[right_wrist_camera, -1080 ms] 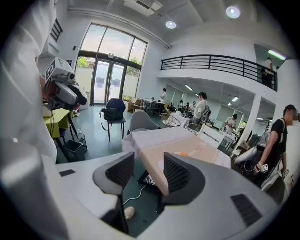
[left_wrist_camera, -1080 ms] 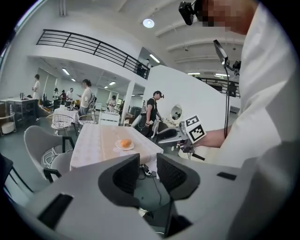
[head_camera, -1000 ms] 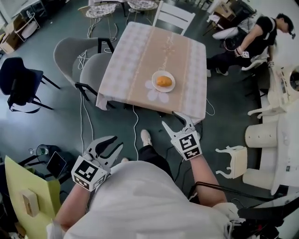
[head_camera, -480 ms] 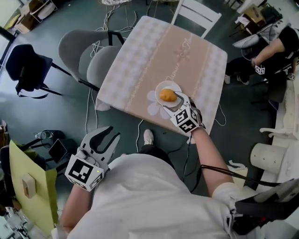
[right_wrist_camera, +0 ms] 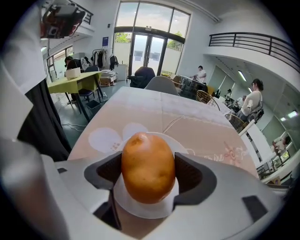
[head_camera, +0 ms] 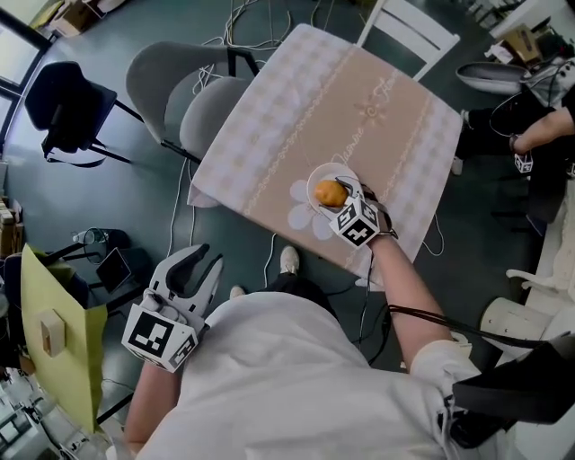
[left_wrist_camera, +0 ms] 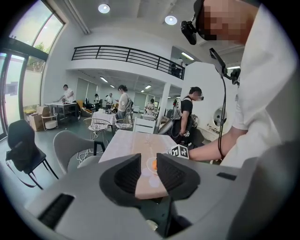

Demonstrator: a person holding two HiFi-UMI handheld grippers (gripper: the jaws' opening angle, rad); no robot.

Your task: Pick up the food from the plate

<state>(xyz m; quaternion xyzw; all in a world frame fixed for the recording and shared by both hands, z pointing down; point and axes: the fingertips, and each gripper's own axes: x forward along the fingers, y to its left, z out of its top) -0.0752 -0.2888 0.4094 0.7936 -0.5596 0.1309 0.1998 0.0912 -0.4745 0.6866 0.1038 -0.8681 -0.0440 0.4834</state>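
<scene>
An orange-brown, potato-like piece of food (head_camera: 329,193) lies on a small white plate (head_camera: 314,185) near the front edge of the table (head_camera: 359,108). My right gripper (head_camera: 340,192) reaches over the plate. In the right gripper view the food (right_wrist_camera: 148,164) fills the gap between the two pads, and the plate (right_wrist_camera: 140,212) shows under it. The jaws are opening, one on each side of the food, which rests on the plate. My left gripper (head_camera: 199,262) hangs low beside my body, away from the table, open with nothing between its fingers.
Two grey chairs (head_camera: 184,99) stand at the table's left side and a white chair (head_camera: 410,23) at its far end. A black chair (head_camera: 65,101) and a yellow-green board (head_camera: 56,350) are at the left. Cables trail on the floor. A seated person (head_camera: 544,126) is at the right.
My right gripper has moved forward from below the table's edge onto the plate, and its jaws now stand around the food. The left gripper has stayed low at my side.
</scene>
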